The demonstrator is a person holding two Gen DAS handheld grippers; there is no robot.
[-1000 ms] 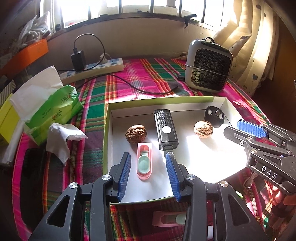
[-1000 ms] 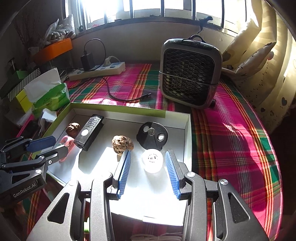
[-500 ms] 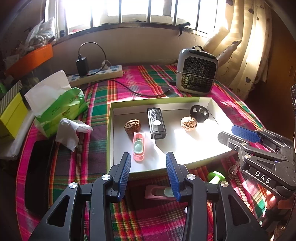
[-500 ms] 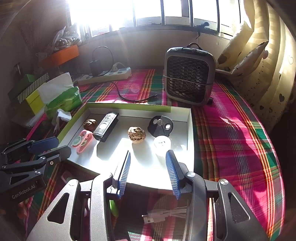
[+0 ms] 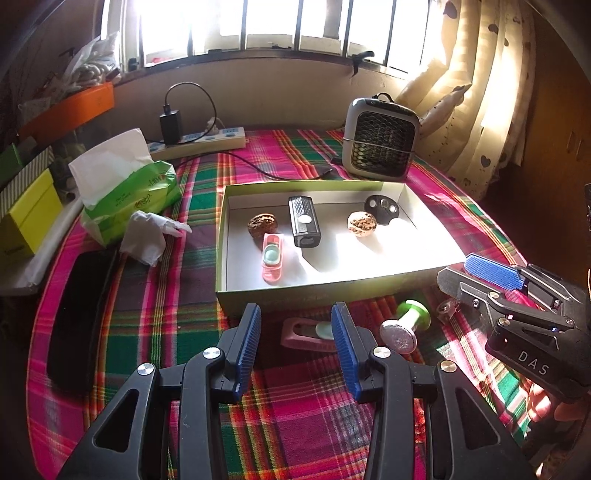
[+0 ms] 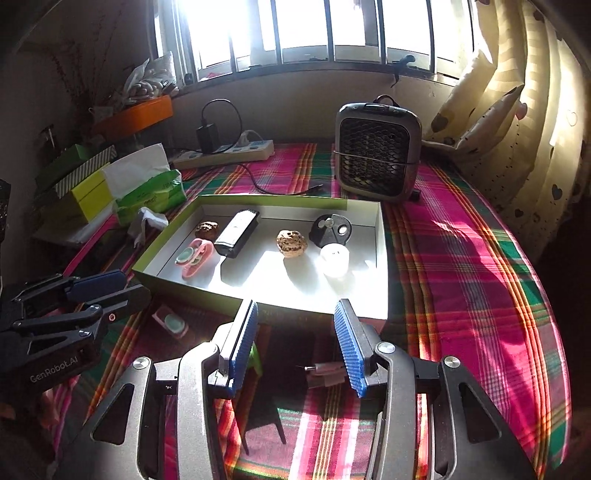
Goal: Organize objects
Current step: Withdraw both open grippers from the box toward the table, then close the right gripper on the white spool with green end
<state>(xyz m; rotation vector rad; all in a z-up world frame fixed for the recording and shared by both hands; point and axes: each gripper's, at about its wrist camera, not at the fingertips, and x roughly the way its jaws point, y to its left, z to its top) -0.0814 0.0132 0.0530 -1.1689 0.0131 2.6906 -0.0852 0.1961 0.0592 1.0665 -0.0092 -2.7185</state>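
The left tool (image 5: 295,347) hangs over the plaid-covered counter (image 5: 155,317) with its blue pads apart and nothing between them; the right tool (image 6: 293,341) has its jaws opening, likewise empty.

Just past the left tool, outside the box, lie three loose things: one pink case (image 5: 308,334), one green-and-silver spool (image 5: 406,326) and one small clear piece (image 5: 445,310) beside it. In the right wrist view a pale cable plug (image 6: 325,369) lies between the right tool's fingers on the cloth, untouched.

Behind them sits one shallow box (image 5: 317,293), green outside and white inside. It holds two walnuts (image 5: 263,225) (image 5: 362,222), one pink case with a mint insert (image 5: 272,258), one black remote-like device (image 5: 303,220), one black round disc (image 5: 382,208) and one white puck (image 6: 334,258) near the right wall. The middle and near-right of the box floor are bare and sunlit.

Left of the box: one crumpled tissue (image 5: 147,236), one green tissue pack (image 5: 129,199), one dark flat case (image 5: 79,317) by the counter's edge. Farther back stand one small fan heater (image 5: 380,140), one power strip (image 5: 199,142) with a black charger, then the barred window (image 5: 280,22) and heart-print curtains (image 5: 491,92)
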